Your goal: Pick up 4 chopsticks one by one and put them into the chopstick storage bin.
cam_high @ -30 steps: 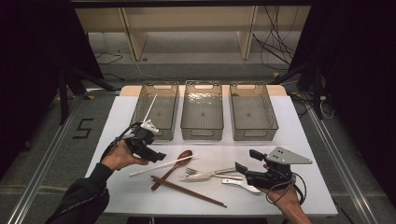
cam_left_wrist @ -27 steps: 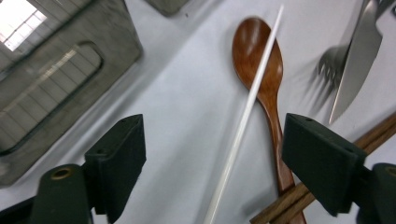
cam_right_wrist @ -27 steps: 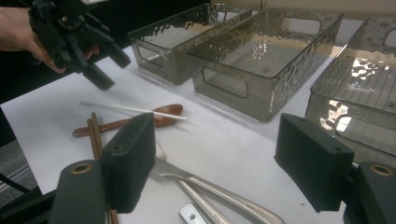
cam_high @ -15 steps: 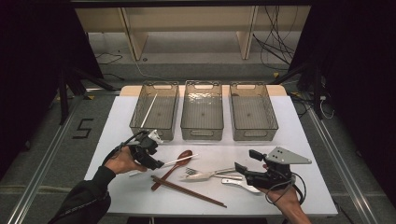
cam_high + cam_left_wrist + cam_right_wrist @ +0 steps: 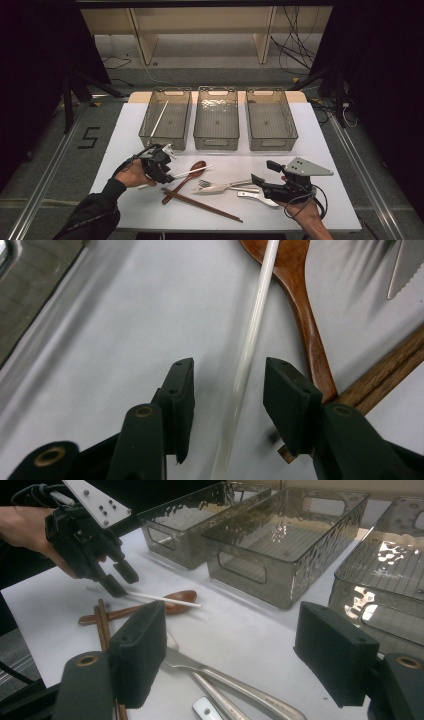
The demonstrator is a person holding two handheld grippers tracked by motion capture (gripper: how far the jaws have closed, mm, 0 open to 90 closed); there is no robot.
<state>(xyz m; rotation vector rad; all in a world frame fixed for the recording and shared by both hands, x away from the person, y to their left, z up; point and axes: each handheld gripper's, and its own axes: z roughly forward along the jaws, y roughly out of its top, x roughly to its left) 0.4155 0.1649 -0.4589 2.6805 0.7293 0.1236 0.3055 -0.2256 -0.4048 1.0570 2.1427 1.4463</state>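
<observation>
White chopstick (image 5: 248, 347) lies flat on the white table (image 5: 320, 150), front-left area, its far end resting across the bowl of the wooden spoon (image 5: 295, 295). Table sits in a dark room; grey floor with a metal rail (image 5: 45, 175) along the left side, a "5" marked on the floor (image 5: 90, 137), a pale wooden shelf frame (image 5: 200, 30) and loose cables (image 5: 295, 45) behind.

Left gripper (image 5: 227, 390) is down over the near end of the chopstick. The stick runs between the two pads with a visible gap on each side, no contact. Jaws have just been closing in on it but are still apart, nothing clamped. In the high view the same gripper (image 5: 162, 167) sits at the stick's left end, held in the person's left hand (image 5: 132, 172).

Right gripper (image 5: 262, 182) rests at front right, well apart from the chopstick, jaws apart with nothing between them.

Around it: a pair of brown chopsticks (image 5: 200, 204) lies diagonally just in front, one end close by the left gripper's right pad. A fork (image 5: 220, 185) and other metal cutlery (image 5: 257, 197) lie between the two grippers. Three clear bins (image 5: 217, 120) stand in a row behind; the left bin (image 5: 167, 117) holds another white chopstick (image 5: 159, 119).
</observation>
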